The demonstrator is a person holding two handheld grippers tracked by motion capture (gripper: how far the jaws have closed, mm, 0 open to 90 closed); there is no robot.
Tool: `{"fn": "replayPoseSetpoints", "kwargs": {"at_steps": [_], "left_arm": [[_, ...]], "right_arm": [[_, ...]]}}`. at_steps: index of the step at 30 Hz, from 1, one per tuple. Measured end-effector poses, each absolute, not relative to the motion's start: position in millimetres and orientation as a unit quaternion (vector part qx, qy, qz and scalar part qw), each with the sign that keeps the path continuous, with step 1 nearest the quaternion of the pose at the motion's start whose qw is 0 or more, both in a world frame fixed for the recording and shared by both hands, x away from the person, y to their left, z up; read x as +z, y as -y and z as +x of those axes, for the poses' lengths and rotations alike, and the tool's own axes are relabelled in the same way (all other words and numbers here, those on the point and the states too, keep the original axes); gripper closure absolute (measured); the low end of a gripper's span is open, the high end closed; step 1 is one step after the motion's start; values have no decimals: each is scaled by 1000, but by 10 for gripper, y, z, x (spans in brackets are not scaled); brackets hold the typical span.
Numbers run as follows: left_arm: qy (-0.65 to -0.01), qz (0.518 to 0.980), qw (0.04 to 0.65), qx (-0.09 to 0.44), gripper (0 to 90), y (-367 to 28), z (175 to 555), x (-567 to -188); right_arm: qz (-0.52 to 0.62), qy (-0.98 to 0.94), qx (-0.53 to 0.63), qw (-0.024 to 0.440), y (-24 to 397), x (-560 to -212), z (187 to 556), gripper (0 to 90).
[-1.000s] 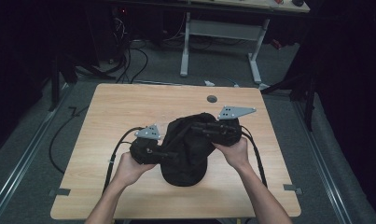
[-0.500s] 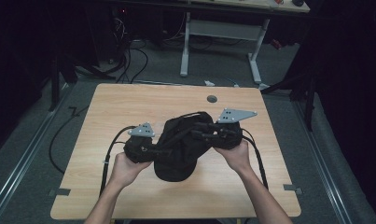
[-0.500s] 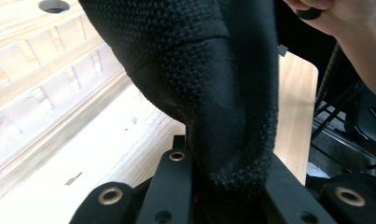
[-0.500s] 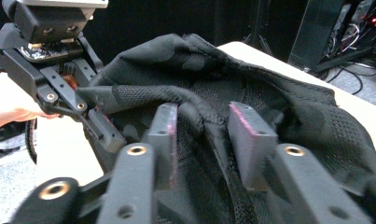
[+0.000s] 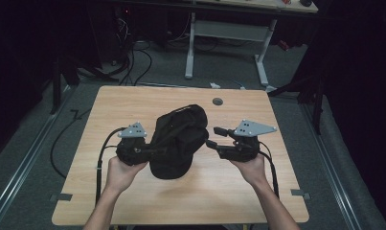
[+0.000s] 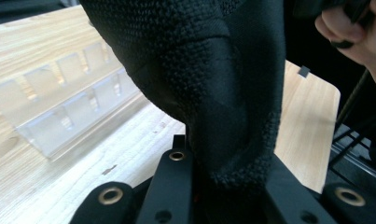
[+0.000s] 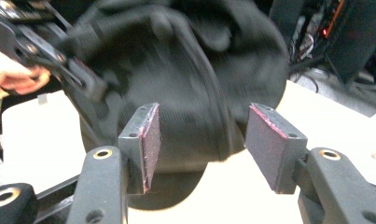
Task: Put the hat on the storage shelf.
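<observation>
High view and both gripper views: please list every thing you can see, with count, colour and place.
cap: 1, black, table middle, held by left gripper
table: 1, light wood, centre
grommet: 1, grey, table's far edge
desk: 1, white legs, beyond table
left gripper: 1, black, shut on cap
right gripper: 1, black, jaws just been opening, nothing between them, right of cap
hands: 2, near edge

cap [image 5: 177, 141] mid-table [image 5: 109, 191] | left claw [image 5: 150, 152] at its left edge | right claw [image 5: 210, 137] just right, apart
</observation>
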State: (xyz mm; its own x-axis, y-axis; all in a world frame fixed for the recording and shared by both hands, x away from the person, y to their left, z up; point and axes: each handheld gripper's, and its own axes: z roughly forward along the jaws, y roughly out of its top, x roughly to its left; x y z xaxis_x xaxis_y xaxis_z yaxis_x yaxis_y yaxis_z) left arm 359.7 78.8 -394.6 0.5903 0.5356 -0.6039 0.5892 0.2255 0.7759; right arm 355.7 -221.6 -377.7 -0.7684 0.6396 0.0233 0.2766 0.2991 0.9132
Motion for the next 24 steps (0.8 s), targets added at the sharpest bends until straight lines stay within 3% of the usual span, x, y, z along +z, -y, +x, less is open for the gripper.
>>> {"fn": "replayPoseSetpoints", "kwargs": {"at_steps": [24], "left_arm": [[-500,559,661,22,856,-873,3728,-3801]], "right_arm": [[479,-766,380,197,2872,-5007,3572,454]]}}
